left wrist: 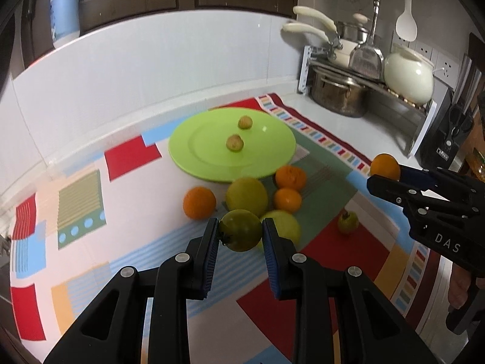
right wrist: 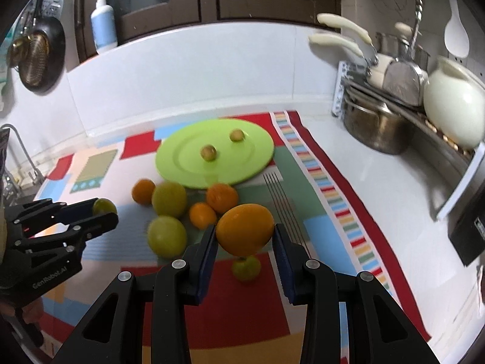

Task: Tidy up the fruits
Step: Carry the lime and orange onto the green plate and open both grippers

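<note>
- Green tomato (left wrist: pixel 241 230), dark and stemmed, sits clamped between the blue pads of the left hand-held gripper (left wrist: pixel 240 233), lifted clear of the patterned cloth (left wrist: pixel 75 200).
- The right hand-held gripper (right wrist: pixel 245 236) is closed on an orange (right wrist: pixel 245 230), held above the cloth.
- Ahead of both lies a lime-green plate (left wrist: pixel 194 151) carrying two small brownish fruits (left wrist: pixel 235 143).
- Between the plate and the left hand-held gripper sit loose oranges (left wrist: pixel 199 202) and yellow-green fruits (left wrist: pixel 247 196).
- A small green fruit (right wrist: pixel 246 267) lies just beneath the right hand-held gripper's orange.
- The cloth covers the white bench (right wrist: pixel 348 151).
</note>
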The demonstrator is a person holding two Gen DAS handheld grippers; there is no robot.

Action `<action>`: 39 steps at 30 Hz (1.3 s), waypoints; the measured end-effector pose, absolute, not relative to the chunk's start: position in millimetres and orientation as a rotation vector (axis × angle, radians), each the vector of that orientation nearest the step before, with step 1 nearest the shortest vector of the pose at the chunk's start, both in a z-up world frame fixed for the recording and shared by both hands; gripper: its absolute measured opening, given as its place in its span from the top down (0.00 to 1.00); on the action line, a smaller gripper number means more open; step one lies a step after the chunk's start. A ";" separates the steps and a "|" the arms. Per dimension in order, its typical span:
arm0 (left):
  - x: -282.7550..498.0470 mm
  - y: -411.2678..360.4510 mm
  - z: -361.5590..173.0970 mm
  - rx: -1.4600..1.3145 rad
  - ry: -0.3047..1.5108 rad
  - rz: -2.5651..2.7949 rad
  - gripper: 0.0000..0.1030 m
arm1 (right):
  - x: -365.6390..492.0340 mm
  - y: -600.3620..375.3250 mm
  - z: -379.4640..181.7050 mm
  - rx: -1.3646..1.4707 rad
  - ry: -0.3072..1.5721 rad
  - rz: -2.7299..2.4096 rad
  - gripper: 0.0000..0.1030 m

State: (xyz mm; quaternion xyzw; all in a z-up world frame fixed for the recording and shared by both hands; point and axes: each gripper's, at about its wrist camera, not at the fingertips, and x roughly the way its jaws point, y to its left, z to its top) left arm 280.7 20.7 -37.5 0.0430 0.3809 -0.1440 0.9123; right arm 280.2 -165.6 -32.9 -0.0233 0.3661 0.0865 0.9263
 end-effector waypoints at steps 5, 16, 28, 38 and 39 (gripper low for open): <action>289.1 22.4 -22.7 0.092 0.743 -0.294 0.72 | 290.3 -158.5 -18.7 -0.050 0.716 0.215 0.63; 323.0 22.7 5.6 0.105 0.668 -0.290 0.72 | 324.6 -140.2 9.2 -0.066 0.643 0.287 0.63; 374.9 27.2 13.2 0.099 0.650 -0.275 0.72 | 375.3 -128.5 17.1 -0.083 0.623 0.341 0.63; 421.7 23.1 -4.1 0.115 0.680 -0.271 0.72 | 422.9 -119.5 -2.3 -0.112 0.663 0.376 0.63; 426.1 22.8 -6.6 0.116 0.684 -0.270 0.72 | 428.3 -118.6 -5.9 -0.118 0.669 0.379 0.63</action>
